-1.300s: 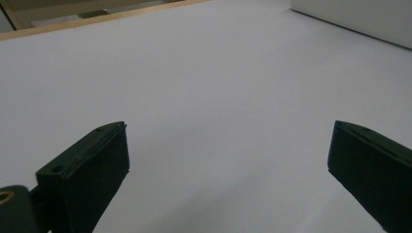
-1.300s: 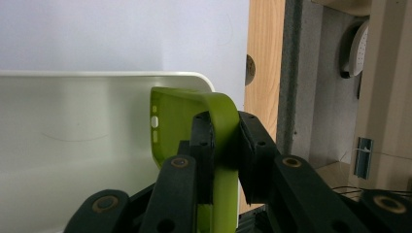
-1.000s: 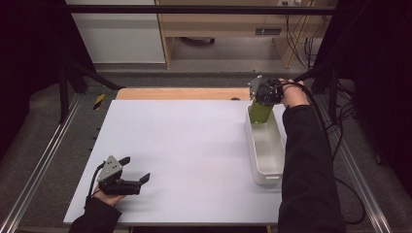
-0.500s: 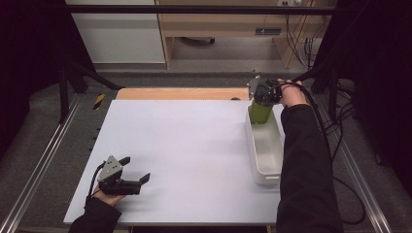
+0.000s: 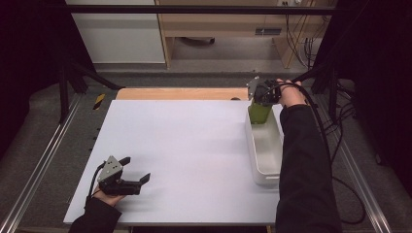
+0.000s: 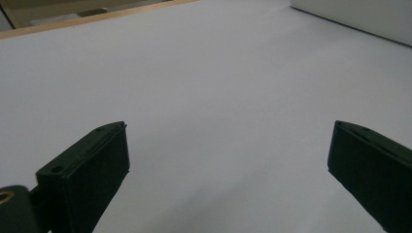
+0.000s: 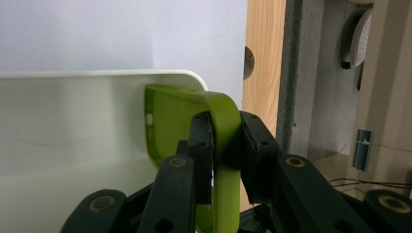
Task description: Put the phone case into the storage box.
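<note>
One green, flexible plastic phone case (image 7: 194, 111) and one white rectangular plastic tray (image 5: 265, 145) are seen on the white surface (image 5: 184, 141), with two grippers. The case's rim is clamped between the fingers (image 7: 201, 145) of the right gripper (image 7: 224, 155), and the case is held over the tray's far end. The left gripper (image 5: 130, 171) is held low near the surface's near left corner, its fingers (image 6: 92, 165) wide apart with nothing between them.
</note>
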The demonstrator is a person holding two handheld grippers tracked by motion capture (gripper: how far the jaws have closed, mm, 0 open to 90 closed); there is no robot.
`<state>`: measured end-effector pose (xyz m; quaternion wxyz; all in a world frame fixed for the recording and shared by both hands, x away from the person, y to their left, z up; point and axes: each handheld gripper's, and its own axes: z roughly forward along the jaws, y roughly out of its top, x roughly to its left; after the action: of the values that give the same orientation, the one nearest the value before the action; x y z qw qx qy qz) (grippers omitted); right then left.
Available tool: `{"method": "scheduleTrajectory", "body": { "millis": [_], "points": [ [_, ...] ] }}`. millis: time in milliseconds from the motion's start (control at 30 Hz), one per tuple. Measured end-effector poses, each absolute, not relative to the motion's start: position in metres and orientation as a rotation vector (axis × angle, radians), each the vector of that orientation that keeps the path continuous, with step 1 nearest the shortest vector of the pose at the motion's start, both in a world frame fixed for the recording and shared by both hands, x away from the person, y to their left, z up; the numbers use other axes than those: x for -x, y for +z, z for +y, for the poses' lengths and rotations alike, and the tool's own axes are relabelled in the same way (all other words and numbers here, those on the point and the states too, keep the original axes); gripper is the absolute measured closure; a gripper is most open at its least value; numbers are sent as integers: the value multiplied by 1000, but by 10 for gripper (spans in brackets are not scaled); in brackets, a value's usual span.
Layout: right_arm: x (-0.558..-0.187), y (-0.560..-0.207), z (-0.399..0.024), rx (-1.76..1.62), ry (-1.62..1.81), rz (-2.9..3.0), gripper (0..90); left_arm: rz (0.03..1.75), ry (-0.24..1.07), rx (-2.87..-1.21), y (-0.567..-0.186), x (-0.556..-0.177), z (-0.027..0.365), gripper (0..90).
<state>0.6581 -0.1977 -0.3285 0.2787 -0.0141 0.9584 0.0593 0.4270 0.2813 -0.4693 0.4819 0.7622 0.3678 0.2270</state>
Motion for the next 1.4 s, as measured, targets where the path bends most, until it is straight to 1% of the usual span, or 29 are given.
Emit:
{"method": "scheduleTrajectory", "body": {
  "millis": [67, 167, 300, 367, 400, 467, 767, 833, 900, 933, 1067, 1100, 1167, 1233, 1333, 1400],
  "points": [
    [-659, -329, -197, 42, 154, 2563, 740, 899, 553, -1857, -469, -427, 281, 10],
    [-659, -330, -195, 24, 138, 2561, 682, 898, 553, -1858, -469, -427, 282, 10],
    [-660, -331, -194, 4, 136, 2541, 591, 897, 550, -1859, -469, -427, 282, 10],
    [-660, -330, -194, -14, 148, 2530, 515, 899, 550, -1859, -470, -427, 282, 9],
    [-660, -330, -194, -25, 144, 2531, 511, 898, 549, -1859, -470, -427, 282, 10],
    [-660, -330, -195, -28, 150, 2529, 460, 896, 550, -1859, -469, -427, 281, 10],
    [-657, -328, -195, -28, 148, 2534, 401, 896, 549, -1861, -469, -427, 281, 10],
    [-656, -328, -194, -30, 152, 2536, 372, 897, 548, -1862, -470, -427, 281, 10],
    [-655, -328, -194, -38, 162, 2537, 325, 896, 548, -1863, -470, -427, 281, 10],
    [-655, -327, -194, -47, 166, 2539, 319, 896, 548, -1863, -469, -427, 281, 10],
    [-651, -322, -194, -62, 230, 2544, 290, 895, 549, -1863, -469, -427, 281, 10],
    [-650, -321, -194, -66, 252, 2546, 269, 895, 549, -1862, -469, -427, 281, 10],
    [-648, -318, -195, -76, 281, 2541, 263, 894, 550, -1863, -469, -427, 281, 10],
    [-647, -315, -196, -88, 318, 2531, 227, 892, 550, -1864, -469, -426, 280, 10],
    [-643, -314, -196, -101, 351, 2513, 200, 895, 549, -1864, -469, -427, 280, 10],
    [-642, -313, -196, -107, 382, 2502, 199, 894, 549, -1865, -469, -427, 280, 10]
  ]
}}
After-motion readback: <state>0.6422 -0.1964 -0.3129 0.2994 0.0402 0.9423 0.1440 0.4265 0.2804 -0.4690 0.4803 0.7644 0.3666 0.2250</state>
